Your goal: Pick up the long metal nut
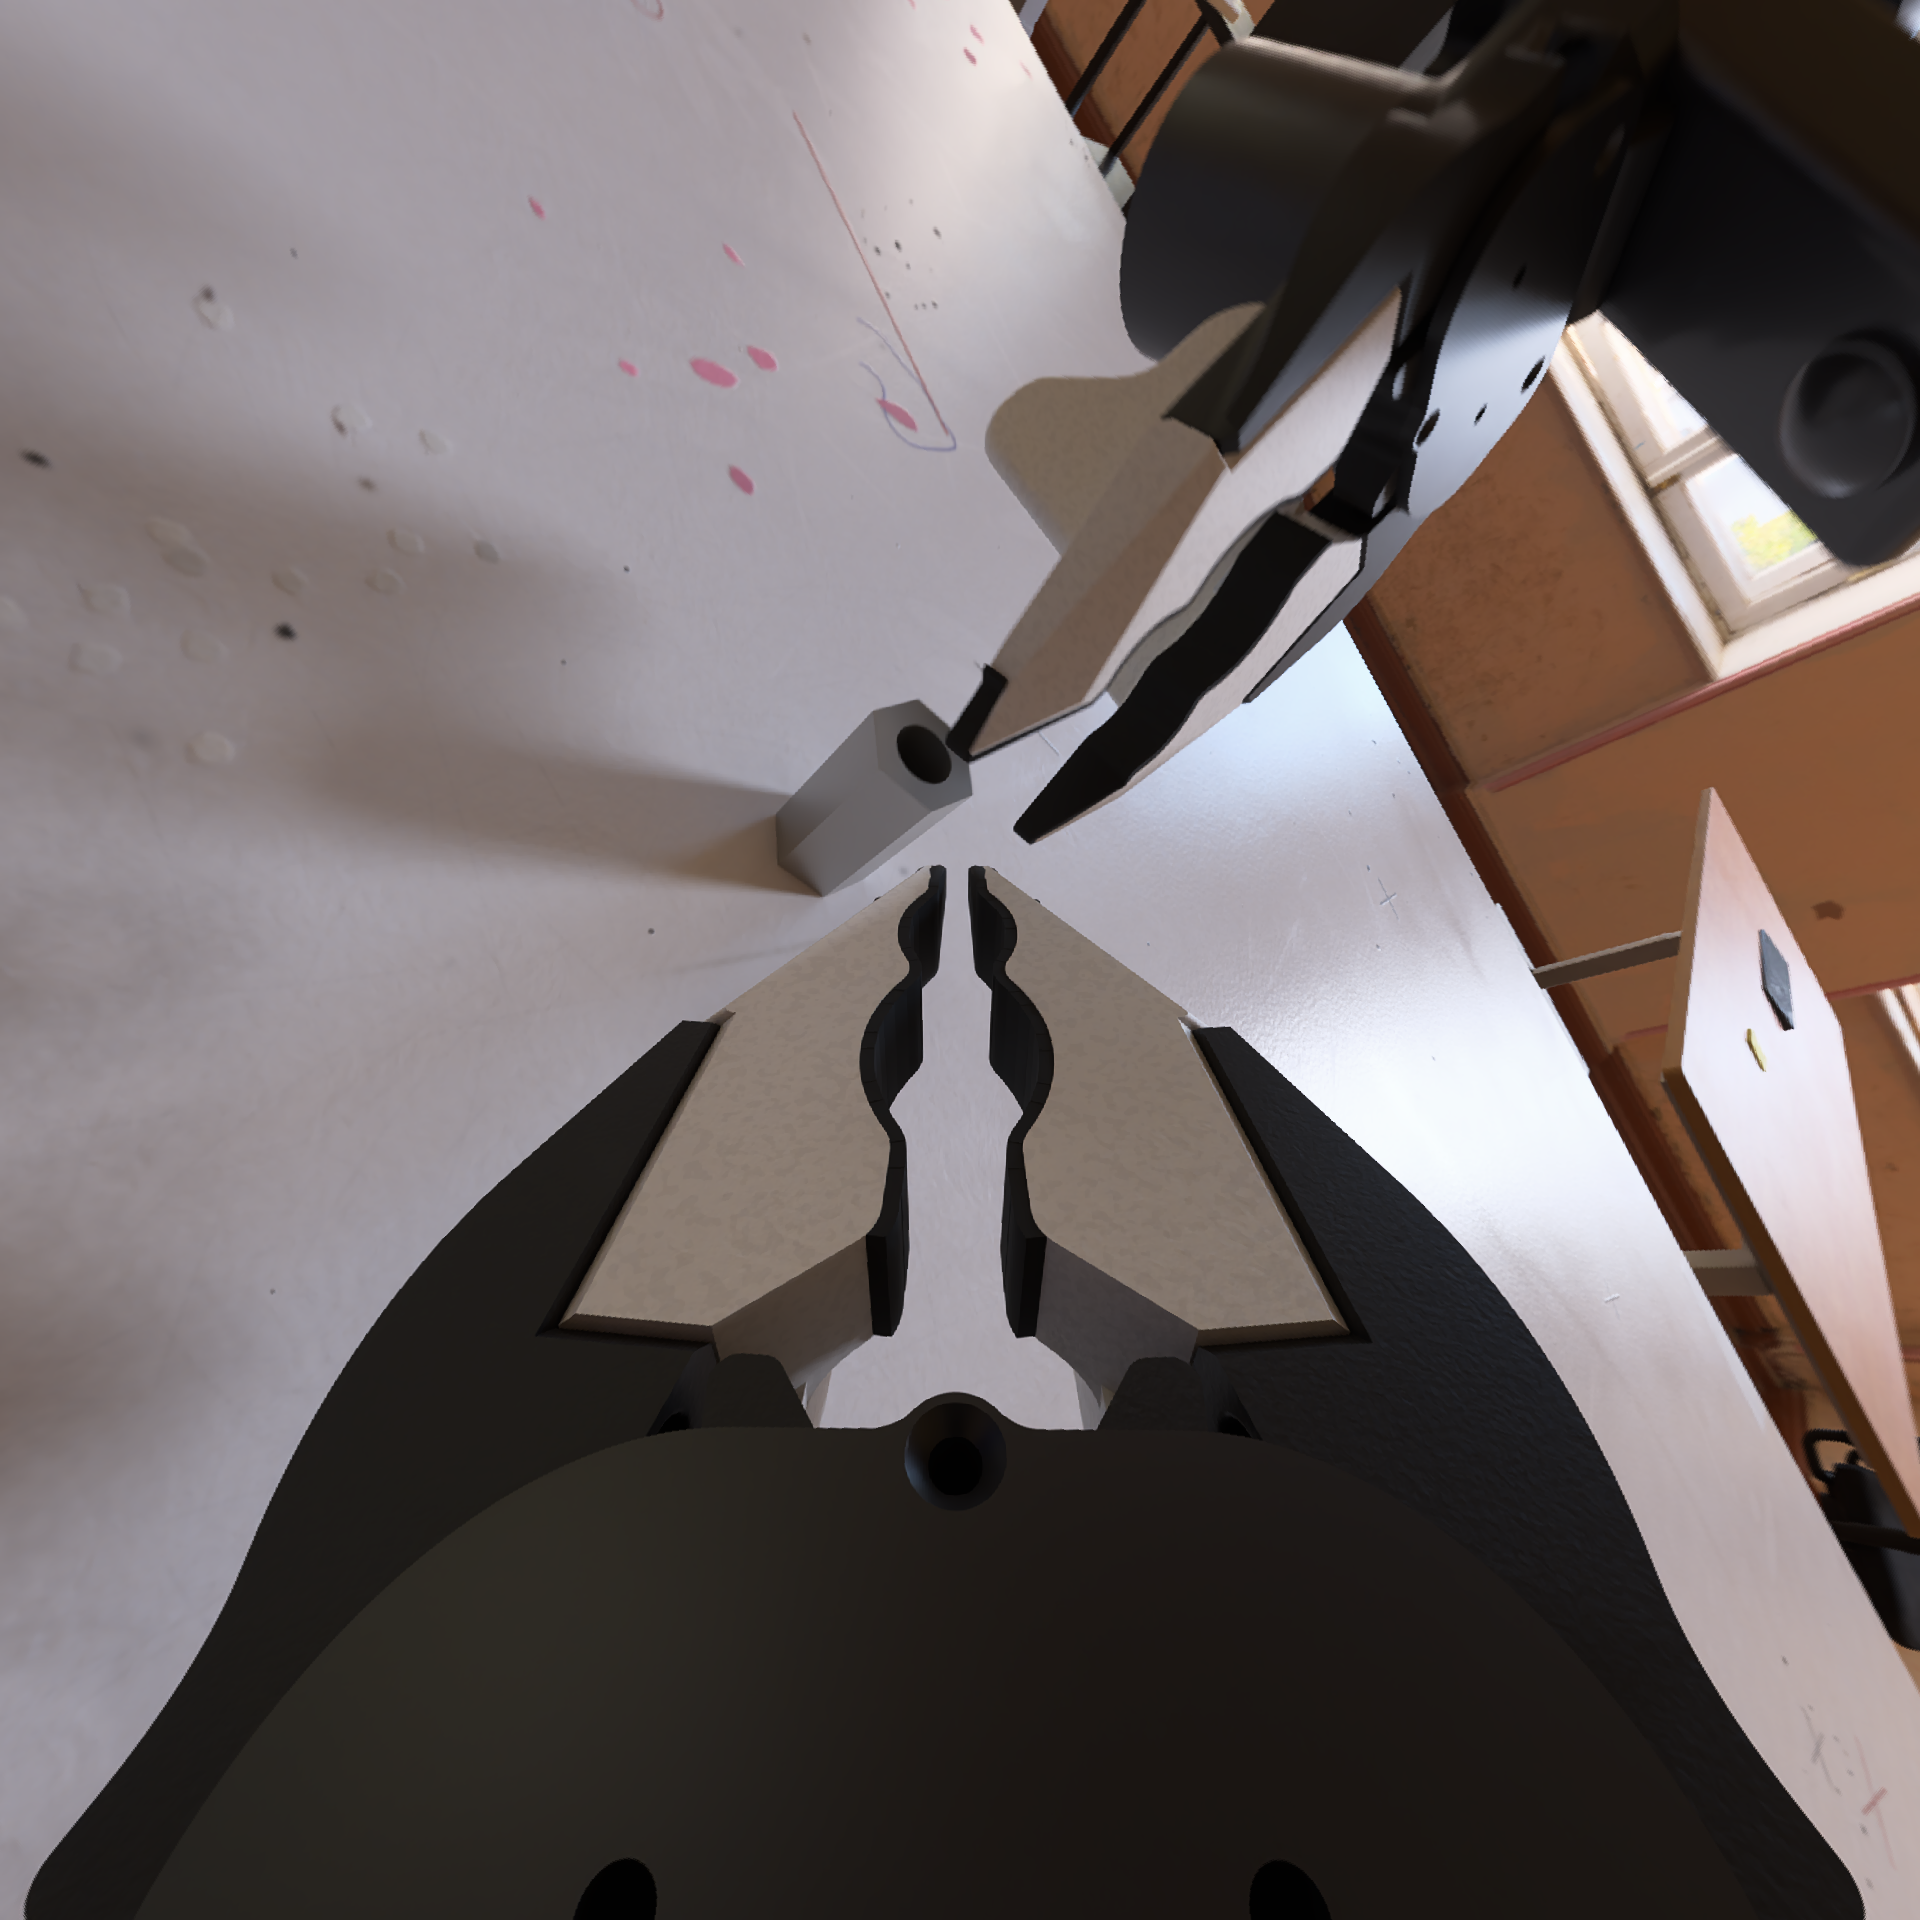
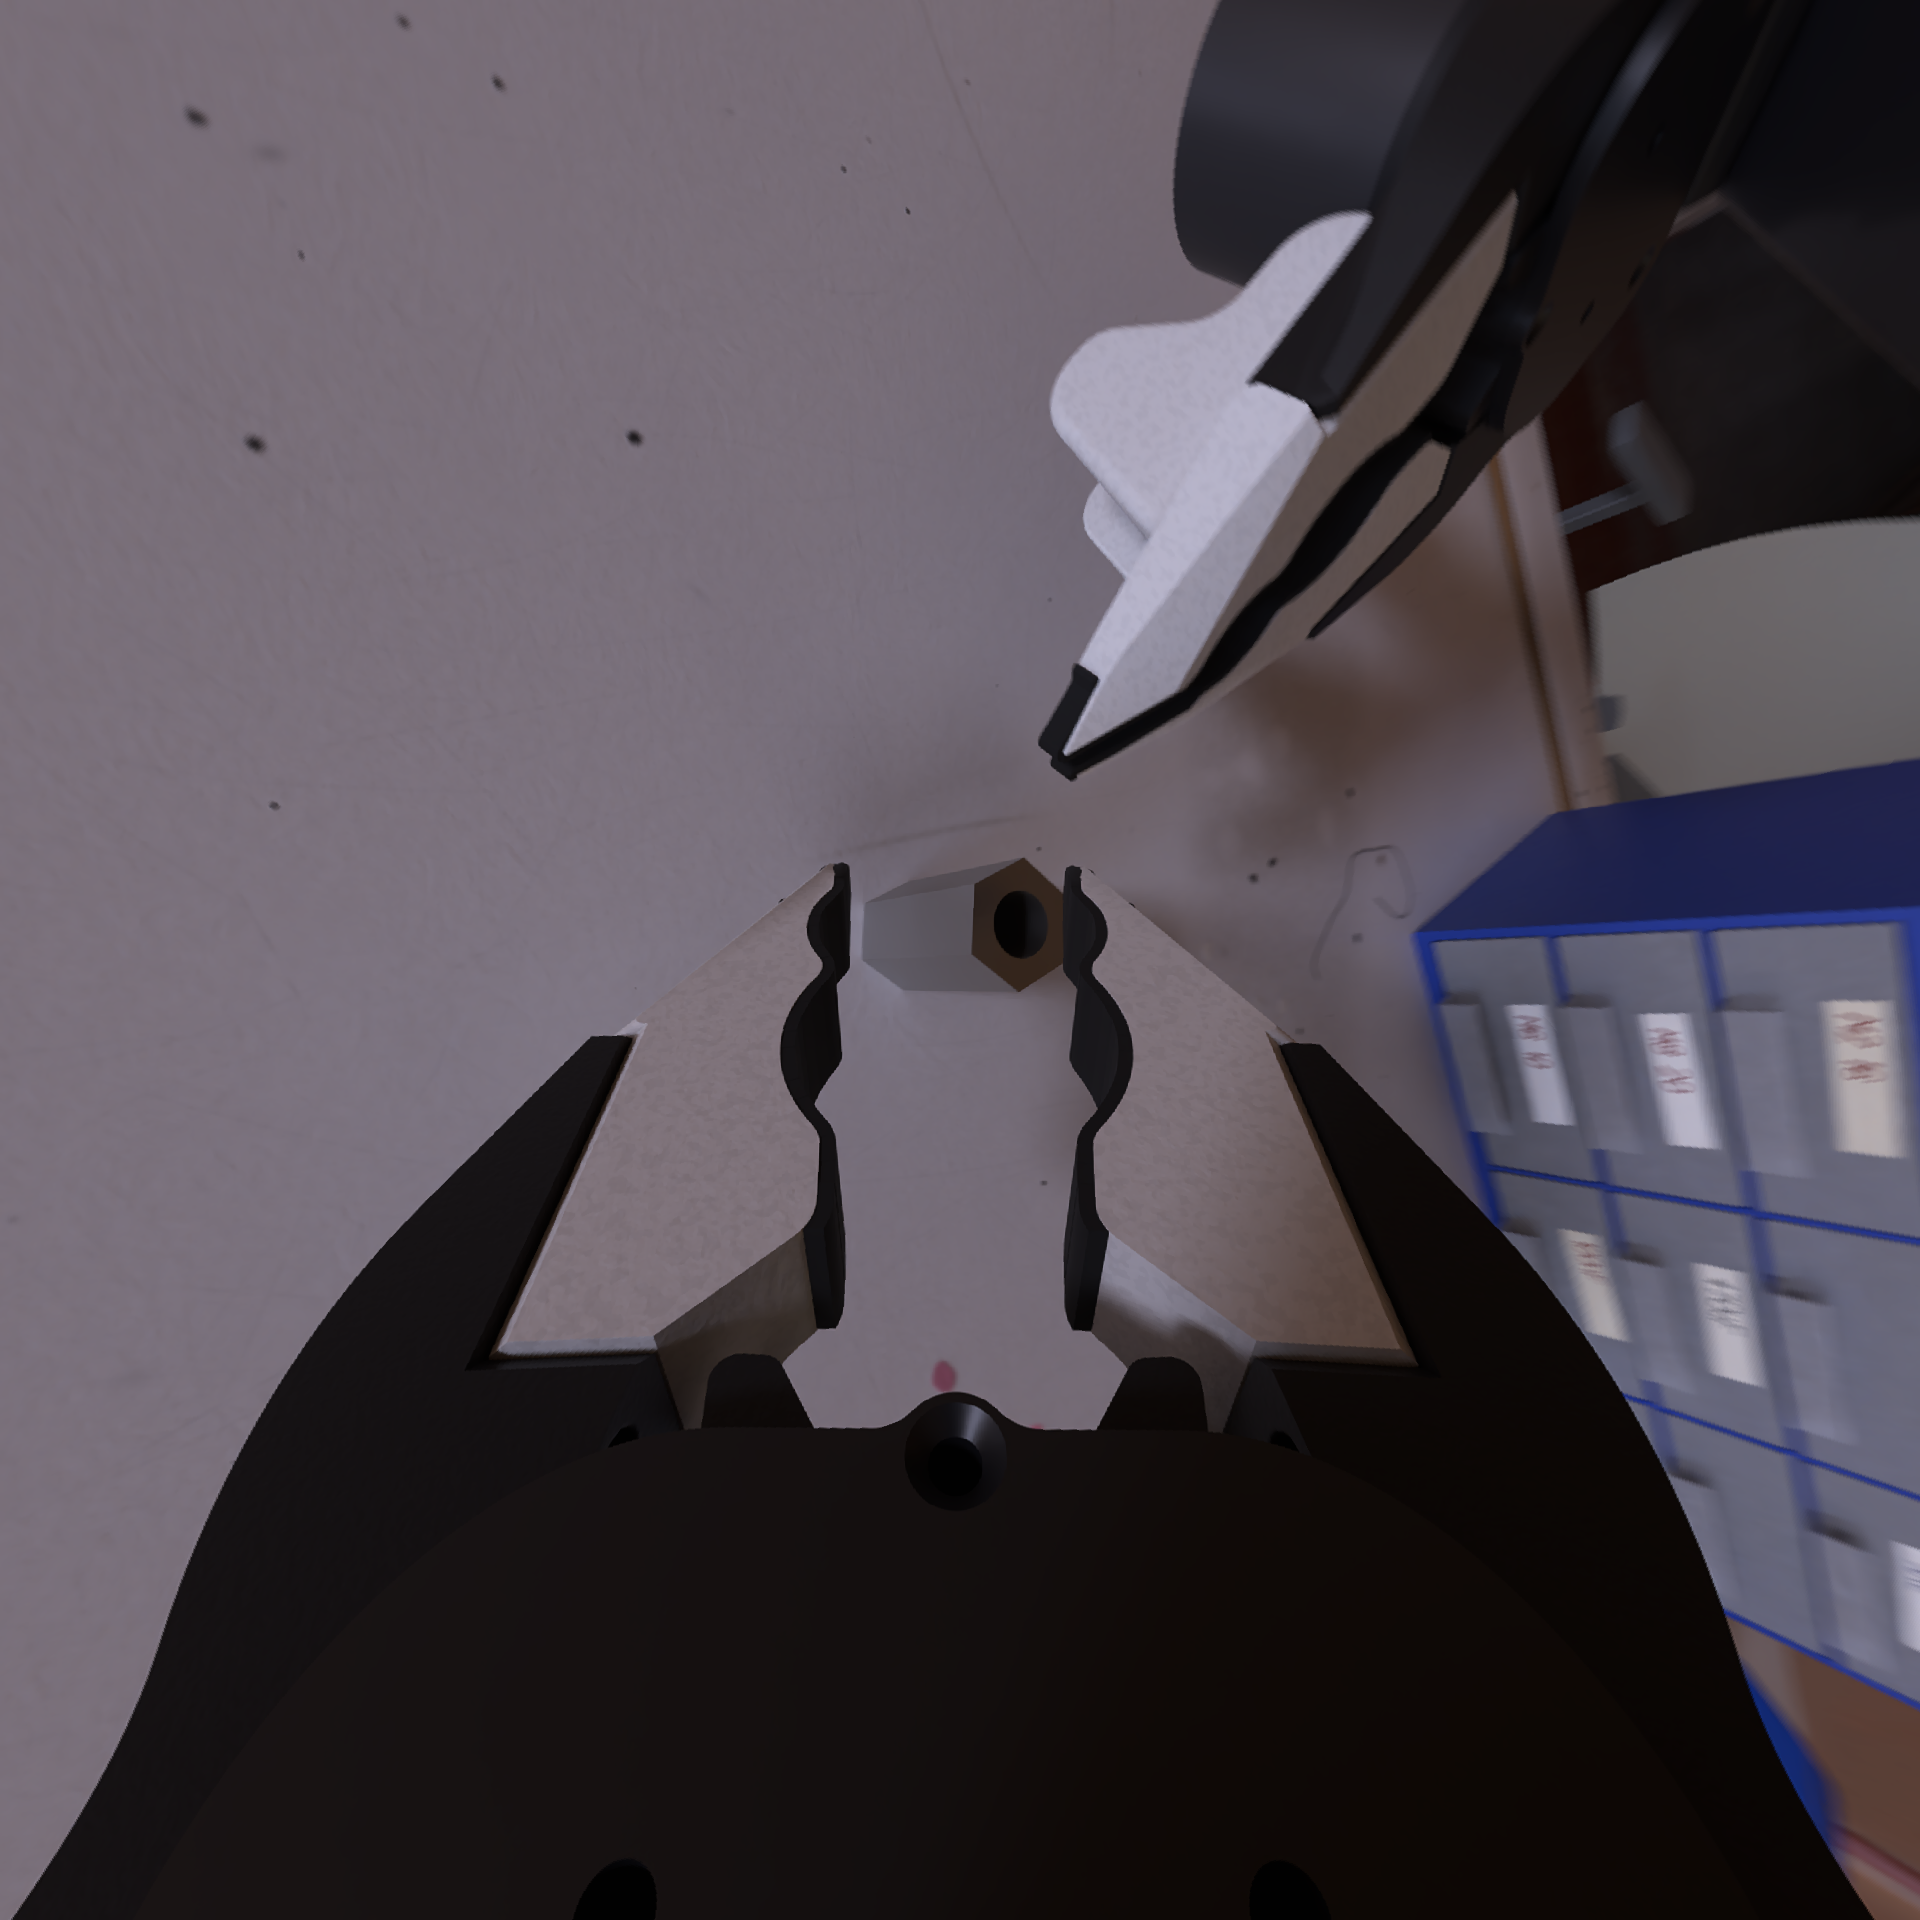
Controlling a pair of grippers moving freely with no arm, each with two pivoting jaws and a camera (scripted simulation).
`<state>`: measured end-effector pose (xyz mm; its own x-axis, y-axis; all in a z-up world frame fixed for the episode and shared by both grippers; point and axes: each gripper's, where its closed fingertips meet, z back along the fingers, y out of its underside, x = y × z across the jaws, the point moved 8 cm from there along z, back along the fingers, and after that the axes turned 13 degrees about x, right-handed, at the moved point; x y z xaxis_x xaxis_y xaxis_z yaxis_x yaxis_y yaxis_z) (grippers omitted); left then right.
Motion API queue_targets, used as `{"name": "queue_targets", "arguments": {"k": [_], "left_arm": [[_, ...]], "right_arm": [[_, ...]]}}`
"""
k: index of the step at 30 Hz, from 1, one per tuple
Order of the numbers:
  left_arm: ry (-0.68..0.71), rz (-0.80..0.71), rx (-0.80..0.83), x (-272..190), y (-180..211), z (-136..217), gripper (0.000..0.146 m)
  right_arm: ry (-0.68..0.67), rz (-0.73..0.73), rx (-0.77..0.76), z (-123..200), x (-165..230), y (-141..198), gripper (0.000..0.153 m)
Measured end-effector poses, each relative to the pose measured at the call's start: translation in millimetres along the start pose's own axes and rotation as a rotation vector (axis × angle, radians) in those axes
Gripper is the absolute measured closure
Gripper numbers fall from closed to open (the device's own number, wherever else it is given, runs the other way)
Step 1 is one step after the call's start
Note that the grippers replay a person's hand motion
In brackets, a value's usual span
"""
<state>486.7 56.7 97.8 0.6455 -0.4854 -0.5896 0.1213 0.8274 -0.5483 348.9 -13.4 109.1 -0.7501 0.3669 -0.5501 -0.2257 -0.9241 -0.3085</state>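
The long metal nut [image 1: 862,805] is a grey hexagonal bar with a round hole in its end, lying on its side on the white table [image 1: 416,935]. My left gripper [image 1: 957,878] is shut and empty, its tips just beside the nut's near end. My right gripper [image 2: 958,883] is open, and the nut [image 2: 935,925] lies on the table just beyond its two fingertips, hole end to the right. The jaws do not press on it. The right gripper [image 1: 995,779] also shows in the left wrist view, coming down from the upper right. The left gripper [image 2: 1062,764] shows in the right wrist view, above the nut.
The table bears pink and dark paint specks. A blue cabinet of grey drawers [image 2: 1683,1091] stands at the right in the right wrist view. Wooden desks [image 1: 1766,1091] and a window [image 1: 1745,520] lie beyond the table's right edge.
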Motion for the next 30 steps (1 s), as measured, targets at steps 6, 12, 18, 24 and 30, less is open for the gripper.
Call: {"name": "queue_targets", "arguments": {"k": [6, 12, 18, 24, 30], "left_arm": [[0.045, 0.065, 0.042, 8, 8, -8, 0.142], [0.062, 0.112, 0.035, 18, 12, -11, 0.141], [0.172, 0.158, 0.049, 21, 17, -17, 0.141], [0.178, 0.177, 0.001, 26, 19, -13, 0.141], [0.145, 0.182, -0.068, 26, 19, -4, 0.141]], "right_arm": [[-0.178, -0.144, -0.064, -6, -13, 4, 0.105], [-0.268, -0.184, -0.031, -16, -15, 9, 0.099], [-0.234, -0.090, -0.020, -16, -10, 2, 0.107], [-0.319, -0.195, -0.029, -23, -15, 15, 0.104], [-0.587, -0.314, -0.013, -34, -13, 26, 0.103]]}}
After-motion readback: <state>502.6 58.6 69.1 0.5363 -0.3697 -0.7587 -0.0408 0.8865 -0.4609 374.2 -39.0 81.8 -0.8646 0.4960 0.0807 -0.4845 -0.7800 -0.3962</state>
